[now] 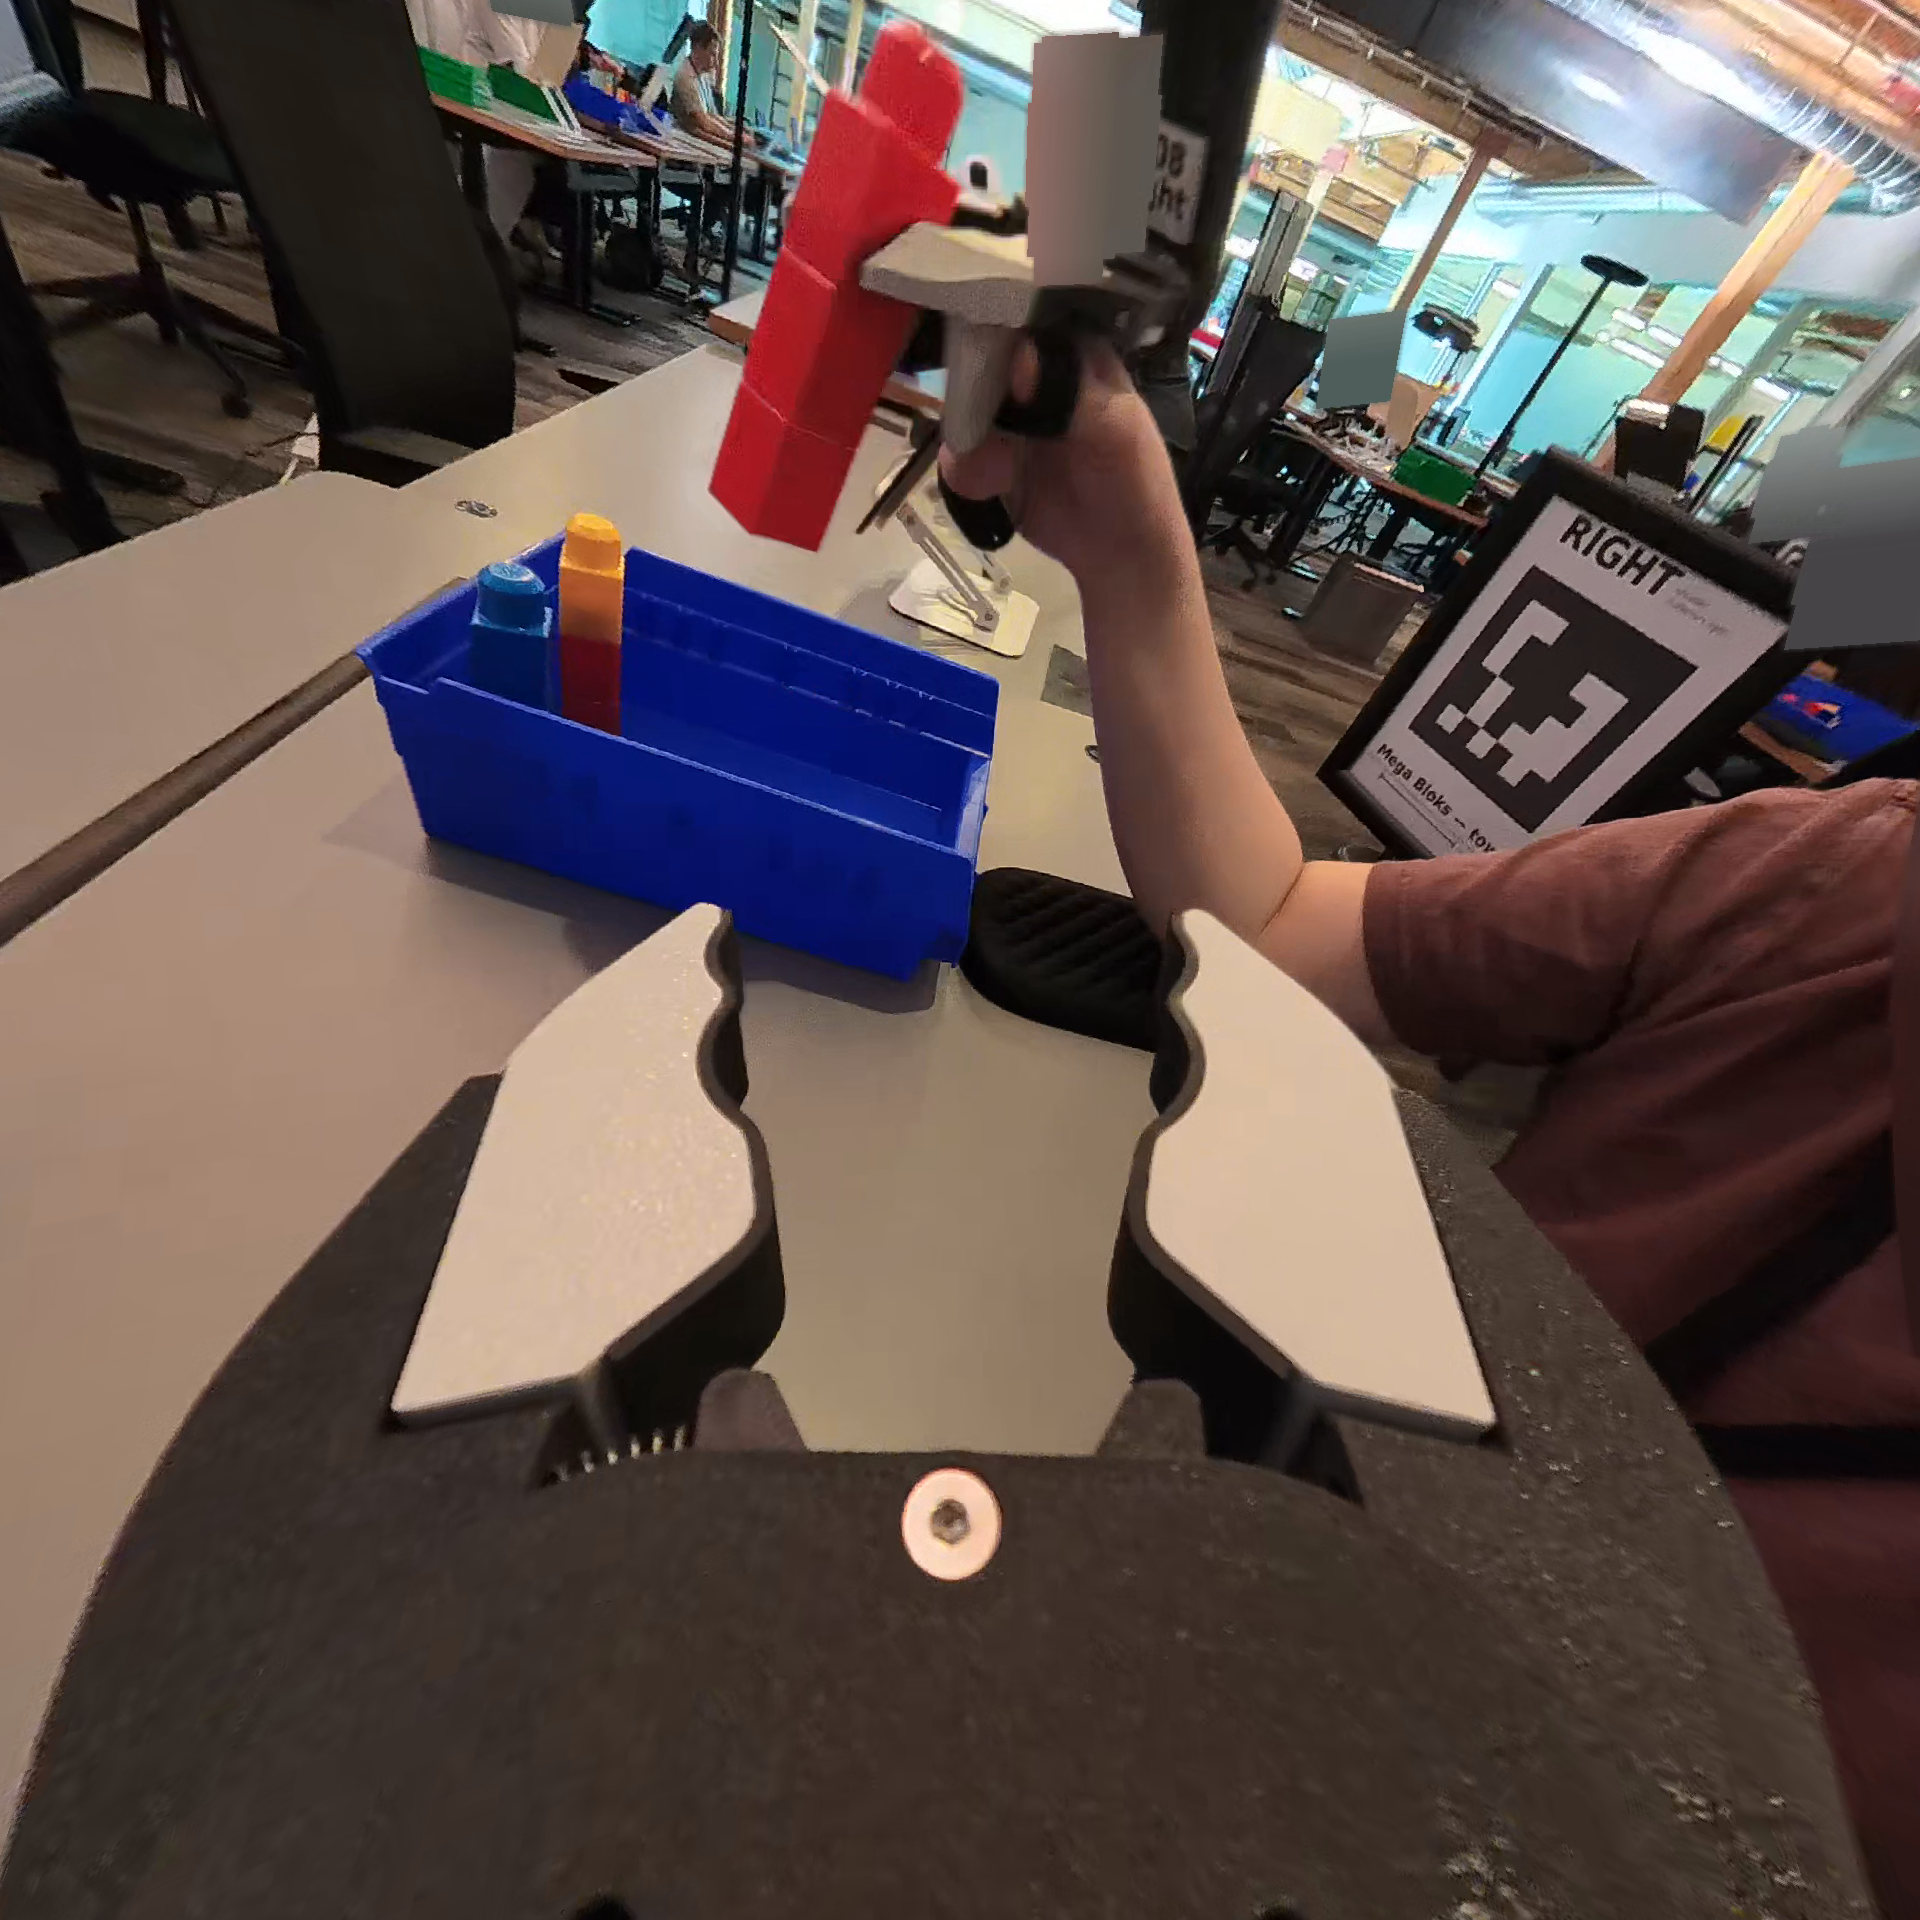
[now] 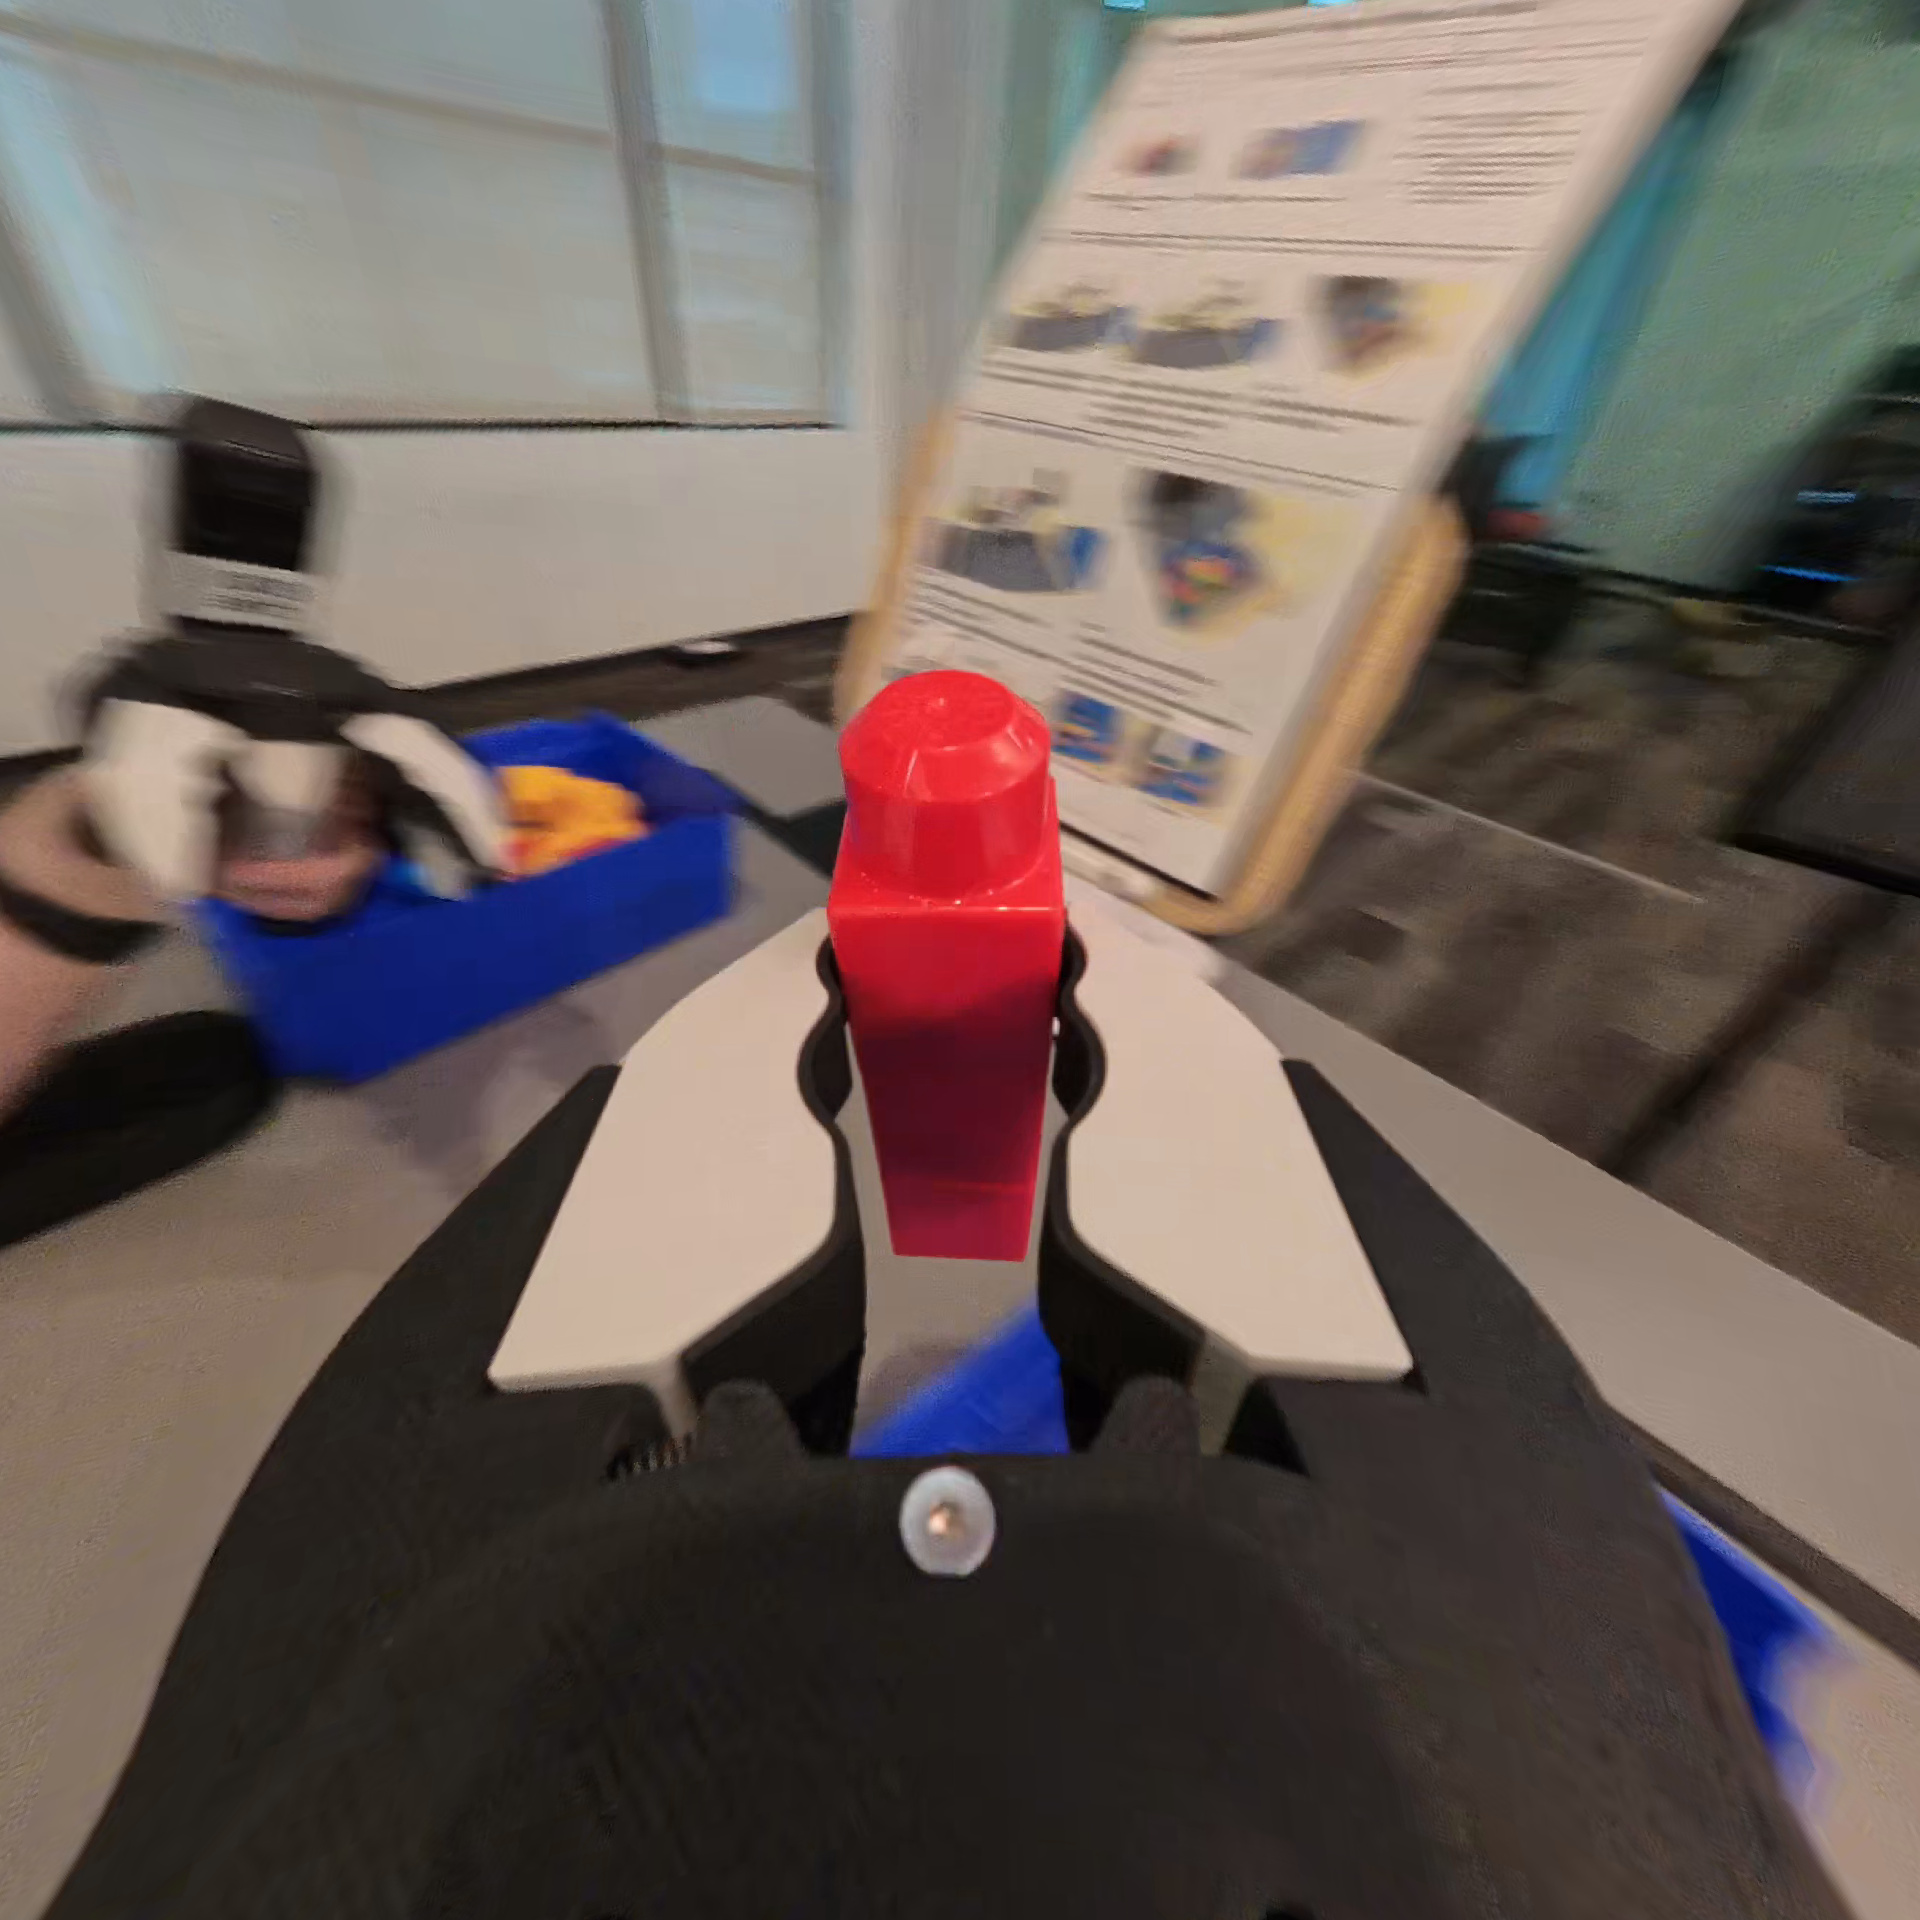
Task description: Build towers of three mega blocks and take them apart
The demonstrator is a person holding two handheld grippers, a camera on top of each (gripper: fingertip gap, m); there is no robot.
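Right gripper (image 2: 948, 1023) closed on a red block tower (image 2: 948, 997); both dark pads press against its flanks, tower running lengthwise between the fingers, round stud end poking out past the fingertips. From the left wrist view the same tower (image 1: 831, 312) shows as an all-red stack, tilted, lifted well above the grey table (image 1: 208, 1039), clamped near its upper half by the right gripper (image 1: 894, 275), which a hand (image 1: 1070, 457) grips by the handle. Left gripper (image 1: 951, 935) stands wide, with only bare table showing between its fingers; fingertips low over the table, just short of the near wall of a blue bin (image 1: 675, 821). Red tower is well apart from these jaws, up and beyond the bin. Inside the bin's left end stand a blue block (image 1: 509, 634) and, beside it, a stack with an orange-yellow block over a red one (image 1: 592, 623), both upright. A black ribbed pad (image 1: 1060, 966) lies on the table by the bin's right corner, just beside the left gripper's right fingertip. Right wrist view, much blurred: a second blue bin (image 2: 468, 935) with yellow pieces to the left, the left gripper (image 2: 281, 800) above it; a framed instruction sheet (image 2: 1226, 447) leaning at right.
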